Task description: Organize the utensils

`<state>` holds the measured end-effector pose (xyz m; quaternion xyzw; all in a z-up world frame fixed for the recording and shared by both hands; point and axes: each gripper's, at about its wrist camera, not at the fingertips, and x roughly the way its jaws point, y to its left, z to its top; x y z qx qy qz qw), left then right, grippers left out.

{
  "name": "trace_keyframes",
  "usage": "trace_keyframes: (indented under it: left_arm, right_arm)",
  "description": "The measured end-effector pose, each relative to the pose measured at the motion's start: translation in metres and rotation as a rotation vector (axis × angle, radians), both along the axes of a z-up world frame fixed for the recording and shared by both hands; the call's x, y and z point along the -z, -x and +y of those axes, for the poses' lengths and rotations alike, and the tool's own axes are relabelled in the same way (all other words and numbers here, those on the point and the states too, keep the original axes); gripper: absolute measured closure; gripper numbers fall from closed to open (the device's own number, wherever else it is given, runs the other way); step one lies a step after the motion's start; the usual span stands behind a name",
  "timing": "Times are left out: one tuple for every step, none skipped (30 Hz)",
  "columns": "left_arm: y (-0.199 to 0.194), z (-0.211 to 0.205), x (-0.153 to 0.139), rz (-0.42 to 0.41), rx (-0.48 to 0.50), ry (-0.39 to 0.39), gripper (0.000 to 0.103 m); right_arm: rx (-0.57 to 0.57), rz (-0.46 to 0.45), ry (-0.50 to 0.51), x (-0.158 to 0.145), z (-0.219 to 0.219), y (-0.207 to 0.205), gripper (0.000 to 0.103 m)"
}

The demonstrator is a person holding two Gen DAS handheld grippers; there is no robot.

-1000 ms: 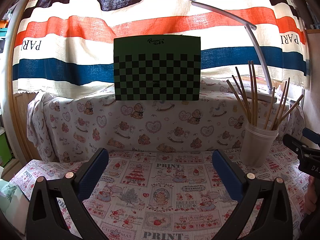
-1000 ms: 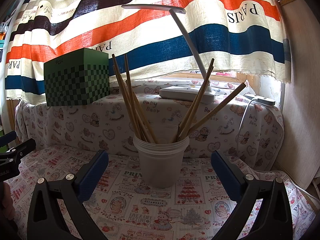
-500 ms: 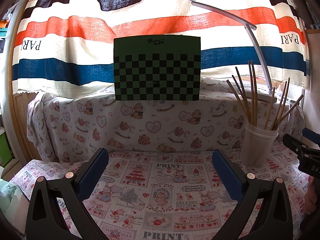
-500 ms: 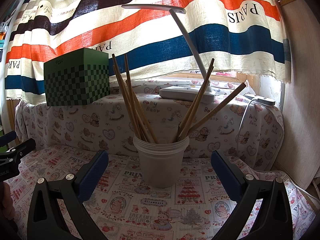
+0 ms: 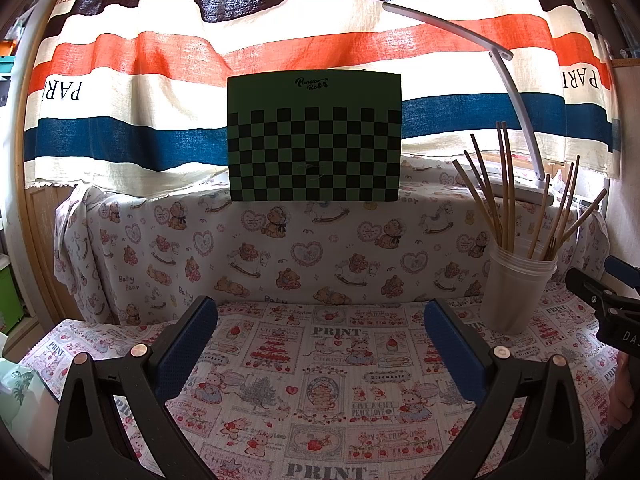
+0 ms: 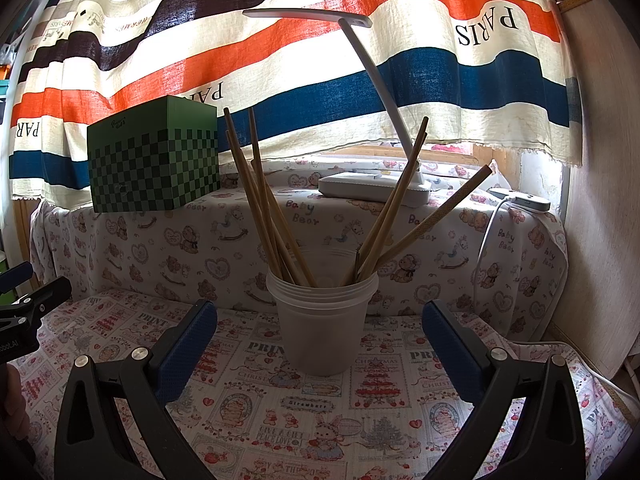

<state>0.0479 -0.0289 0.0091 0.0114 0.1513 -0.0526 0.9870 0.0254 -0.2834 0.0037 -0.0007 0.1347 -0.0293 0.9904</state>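
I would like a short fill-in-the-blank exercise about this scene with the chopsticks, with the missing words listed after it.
1. The wooden chopsticks stand in a translucent plastic ____.
2. The jaws of the right gripper are ____, with nothing between them.
3. The checkered box on the ledge is black and ____.
4. The left gripper holds ____.

Missing words: cup; open; green; nothing

Two black plastic grippers: left gripper (image 5: 320,318), right gripper (image 6: 319,318). Blue textured pads (image 5: 185,347) inside each finger, silver round screws (image 5: 139,350), white lettering.
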Motion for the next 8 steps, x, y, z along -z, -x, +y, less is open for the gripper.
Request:
trace_keyframes:
  left_arm:
    - [0.0002,0.0,-0.0001,0.0,0.0,0.0,0.0]
    - [0.0,0.0,0.0,0.0,0.0,0.0,0.0]
    - [0.0001,0.0,-0.0001,0.0,0.0,0.0,0.0]
    - [0.0002,0.0,-0.0001,0.0,-0.001,0.0,0.0]
    - [0.0002,0.0001,0.0,-0.001,-0.002,0.0,0.0]
    - [0.0001,0.0001,0.0,-0.001,-0.002,0.0,0.001]
    - [0.0003,-0.0004,0.0,-0.001,-0.001,0.0,0.0]
    - [-0.0001,-0.0004,0.0001,0.0,0.0,-0.001,0.001]
  right_arm:
    - [0.0,0.0,0.0,0.0,0.0,0.0,0.0]
    - [0.0,0.0,0.0,0.0,-0.0001,0.0,0.0]
    - [0.0,0.0,0.0,0.0,-0.0001,0.0,0.0]
    - [-0.001,0.0,0.0,0.0,-0.0002,-0.0001,0.0]
    - [-0.001,0.0,0.0,0.0,-0.0001,0.0,0.0]
    - [0.0,0.0,0.0,0.0,0.0,0.0,0.0]
    - [0.0,0.0,0.0,0.0,-0.0002,-0.0001,0.0]
    - [-0.001,0.0,0.0,0.0,-0.0002,-0.0001,0.0]
